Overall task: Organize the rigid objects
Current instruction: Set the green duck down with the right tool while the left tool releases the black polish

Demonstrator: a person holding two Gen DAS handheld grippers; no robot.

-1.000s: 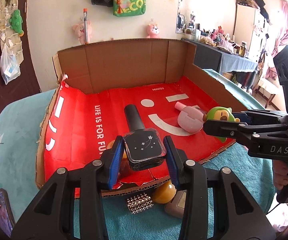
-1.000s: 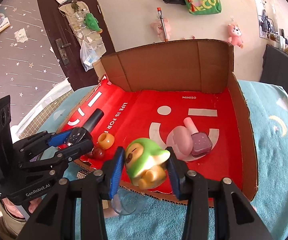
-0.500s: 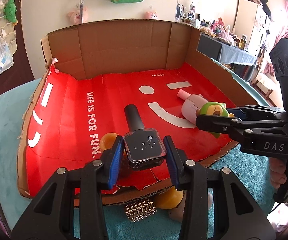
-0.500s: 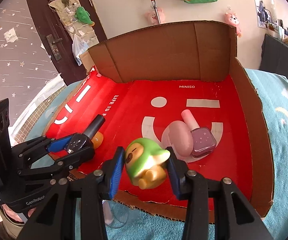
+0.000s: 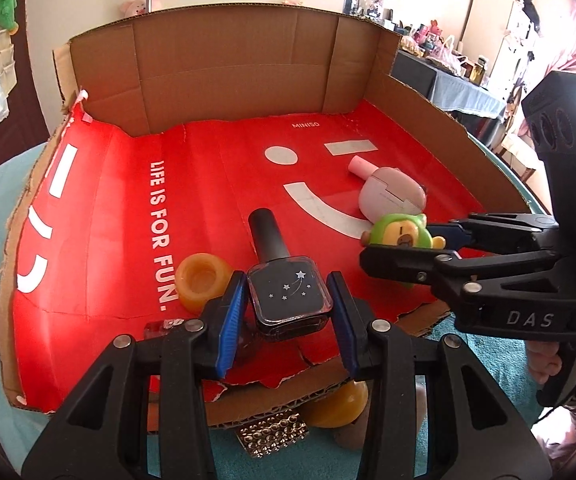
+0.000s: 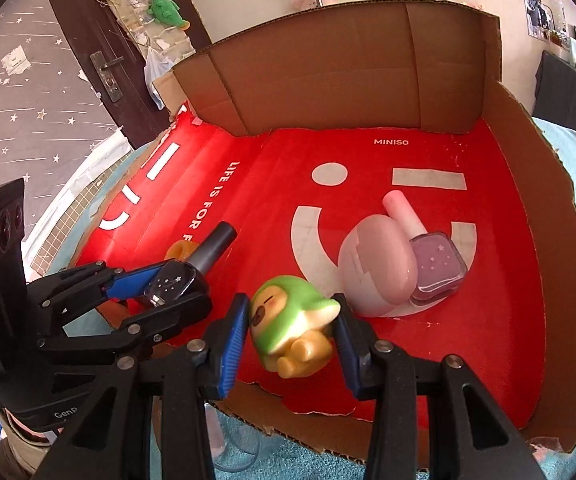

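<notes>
My left gripper (image 5: 288,304) is shut on a dark nail polish bottle (image 5: 286,292) with white stars and a black cap, held over the front edge of the cardboard box (image 5: 228,56) with a red floor. The same bottle (image 6: 176,280) shows in the right wrist view at the left. My right gripper (image 6: 288,320) is shut on a green and yellow toy figure (image 6: 288,328), also over the box's front part; the toy figure (image 5: 400,234) appears at the right in the left wrist view.
Inside the box lie a pink oval case (image 6: 376,264), a purple nail polish bottle (image 6: 436,268) with a pink cap, and an orange ring-shaped piece (image 5: 200,280). In front of the box on the teal cloth lie a studded silver item (image 5: 274,436) and a yellow ball (image 5: 336,404).
Both grippers moved forward and down over the box's front edge, still holding their objects. The box looms larger and the red floor fills more of both views.
</notes>
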